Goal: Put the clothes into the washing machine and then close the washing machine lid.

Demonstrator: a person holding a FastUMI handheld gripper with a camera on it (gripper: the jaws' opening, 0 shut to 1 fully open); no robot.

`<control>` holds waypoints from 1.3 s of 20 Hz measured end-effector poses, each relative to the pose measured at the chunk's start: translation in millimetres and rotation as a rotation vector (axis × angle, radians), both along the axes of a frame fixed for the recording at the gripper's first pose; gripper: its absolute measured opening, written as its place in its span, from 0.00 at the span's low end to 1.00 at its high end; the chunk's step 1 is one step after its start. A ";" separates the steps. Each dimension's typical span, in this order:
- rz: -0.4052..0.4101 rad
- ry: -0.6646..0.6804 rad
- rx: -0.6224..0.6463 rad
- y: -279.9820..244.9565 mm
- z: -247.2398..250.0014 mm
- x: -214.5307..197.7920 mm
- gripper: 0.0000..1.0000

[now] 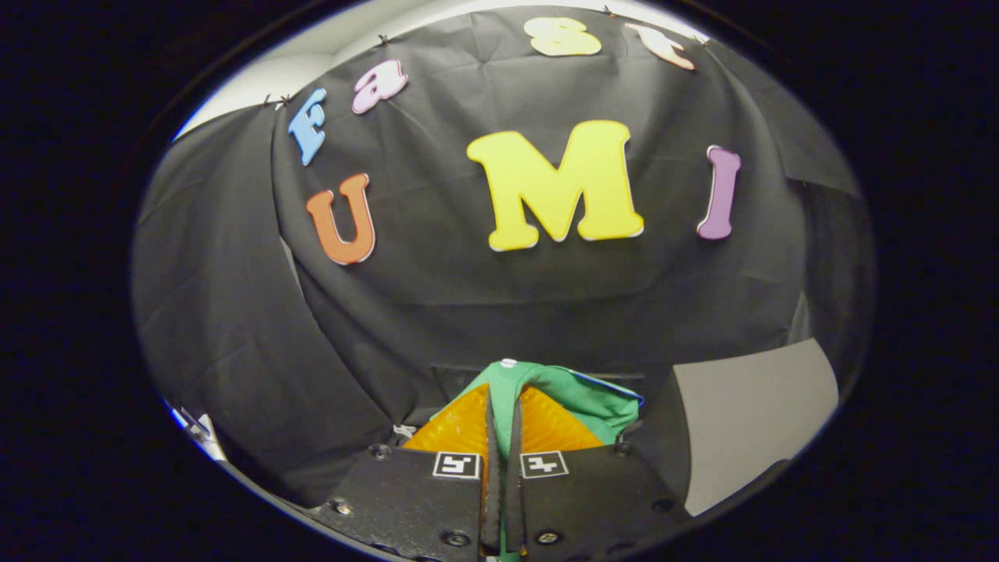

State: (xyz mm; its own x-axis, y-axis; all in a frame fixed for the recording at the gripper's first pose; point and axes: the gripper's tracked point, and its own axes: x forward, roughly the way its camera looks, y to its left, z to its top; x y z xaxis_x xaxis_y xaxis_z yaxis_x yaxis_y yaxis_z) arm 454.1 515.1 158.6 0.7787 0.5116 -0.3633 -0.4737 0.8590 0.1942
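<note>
A: Which step is this?

B: Carrying, I'd say. The claw is clamped on the green garment, fingers pressed together with a fold of cloth pinched between them; the rest bunches just ahead and to their right.

A: And next?

B: Find the washing machine and lower the garment in; I can't see it from here.

A: Anything around?

B: Black booth cloth left and ahead, a pale grey panel right. Nothing blocks.

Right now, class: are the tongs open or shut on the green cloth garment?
Shut on it: the tongs press together with the green cloth garment pinched between them, bunched over their tips.
</note>
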 end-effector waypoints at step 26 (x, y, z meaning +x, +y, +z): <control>-0.023 0.489 -0.188 37.7 -257.2 54.0 0.06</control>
State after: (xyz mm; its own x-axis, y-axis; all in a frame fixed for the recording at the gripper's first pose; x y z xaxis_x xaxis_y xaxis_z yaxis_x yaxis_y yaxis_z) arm 508.1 552.8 -98.6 0.5055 0.3874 -0.7710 -0.3467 0.9094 0.2297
